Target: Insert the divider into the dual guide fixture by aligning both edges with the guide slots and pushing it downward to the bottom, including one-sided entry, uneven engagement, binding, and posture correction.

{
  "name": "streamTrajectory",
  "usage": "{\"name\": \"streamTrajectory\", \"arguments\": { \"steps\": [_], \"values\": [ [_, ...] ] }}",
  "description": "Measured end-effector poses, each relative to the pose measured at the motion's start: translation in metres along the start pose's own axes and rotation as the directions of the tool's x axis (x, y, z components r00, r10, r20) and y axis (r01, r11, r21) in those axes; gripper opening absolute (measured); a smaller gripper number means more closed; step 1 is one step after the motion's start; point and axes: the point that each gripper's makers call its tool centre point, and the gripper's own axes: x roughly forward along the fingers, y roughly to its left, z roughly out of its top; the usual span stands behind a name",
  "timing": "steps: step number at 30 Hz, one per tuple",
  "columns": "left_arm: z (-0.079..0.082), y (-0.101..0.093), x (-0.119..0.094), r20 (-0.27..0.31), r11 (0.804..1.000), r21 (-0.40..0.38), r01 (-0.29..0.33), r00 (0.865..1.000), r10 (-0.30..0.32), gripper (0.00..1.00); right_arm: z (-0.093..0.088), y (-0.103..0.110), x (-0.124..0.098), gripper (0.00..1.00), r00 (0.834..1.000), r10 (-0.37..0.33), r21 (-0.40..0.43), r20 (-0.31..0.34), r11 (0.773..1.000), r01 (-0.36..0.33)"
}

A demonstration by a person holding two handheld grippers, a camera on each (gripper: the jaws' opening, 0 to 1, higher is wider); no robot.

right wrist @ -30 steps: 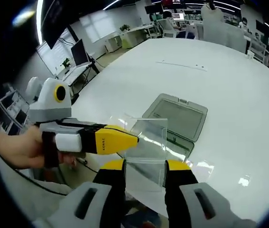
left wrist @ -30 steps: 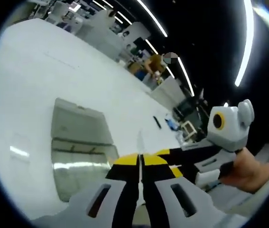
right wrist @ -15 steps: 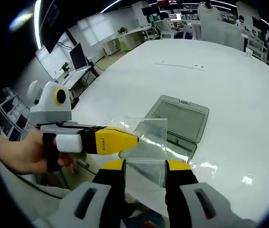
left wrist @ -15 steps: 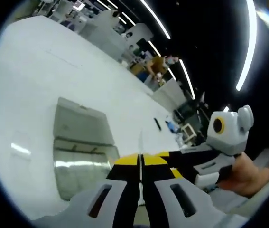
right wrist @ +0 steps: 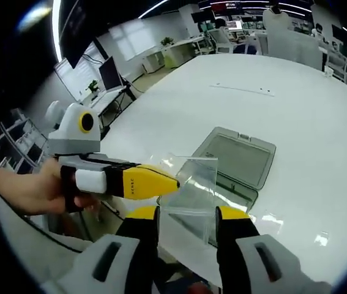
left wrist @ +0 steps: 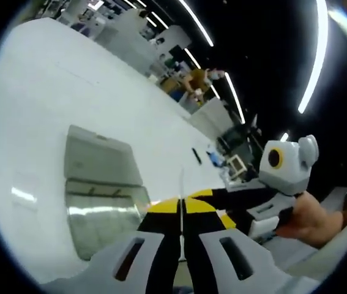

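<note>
Little has moved since a second ago beyond camera drift; the left tongs (right wrist: 174, 182) stay clamped on the clear divider (right wrist: 188, 191), pinching its edge. The divider is held in the air above the grey fixture (right wrist: 234, 160), which lies on the white surface (right wrist: 295, 116); the right tongs (right wrist: 187, 214) stand apart with the divider's lower edge between their yellow tips, and whether they touch it I cannot tell.

Left gripper (left wrist: 182, 208): jaws closed on the thin edge of the clear divider (left wrist: 181, 184). Grey fixture (left wrist: 100, 184) lies on the white table (left wrist: 51, 86), left of the jaws. Right gripper (left wrist: 265, 196), hand-held, is right of the fixture.
</note>
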Motion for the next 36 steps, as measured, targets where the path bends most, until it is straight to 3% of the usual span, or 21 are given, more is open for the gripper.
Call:
{"name": "streamTrajectory", "arguments": {
  "steps": [14, 18, 19, 21, 28, 32, 35, 36],
  "values": [
    [0.005, -0.004, -0.005, -0.036, 0.998, 0.008, 0.063, 0.997, -0.063, 0.0, 0.004, 0.001, -0.006, 0.39, 0.989, 0.148, -0.018, 0.0, 0.989, -0.148],
    [0.008, -0.006, -0.006, -0.049, 0.996, 0.009, 0.084, 0.995, -0.083, 0.0, 0.007, 0.006, -0.008, 0.38, 0.977, 0.213, -0.007, 0.01, 0.977, -0.213],
    [0.01, -0.007, -0.006, -0.051, 0.996, 0.01, 0.092, 0.995, -0.091, 0.0, 0.008, 0.012, -0.009, 0.38, 0.966, 0.257, -0.003, 0.014, 0.966, -0.257],
    [0.012, -0.009, -0.007, -0.056, 0.994, 0.013, 0.11, 0.992, -0.109, 0.0, 0.01, 0.007, -0.01, 0.38, 0.967, 0.254, 0.002, 0.015, 0.967, -0.254],
    [0.02, -0.014, -0.01, -0.071, 0.987, 0.03, 0.156, 0.986, -0.154, 0.0, 0.015, 0.007, -0.014, 0.36, 0.945, 0.326, 0.023, 0.027, 0.945, -0.327],
    [0.024, -0.019, -0.012, -0.074, 0.981, 0.032, 0.191, 0.979, -0.189, 0.0, 0.017, 0.009, -0.017, 0.34, 0.925, 0.377, 0.028, 0.038, 0.925, -0.378],
    [0.026, -0.02, -0.012, -0.079, 0.978, 0.033, 0.205, 0.976, -0.202, 0.0, 0.02, 0.016, -0.02, 0.32, 0.902, 0.43, 0.032, 0.046, 0.902, -0.431],
    [0.026, -0.021, -0.013, -0.079, 0.977, 0.031, 0.213, 0.974, -0.21, 0.0, 0.02, 0.016, -0.02, 0.32, 0.902, 0.43, 0.029, 0.048, 0.902, -0.432]
  ]
}}
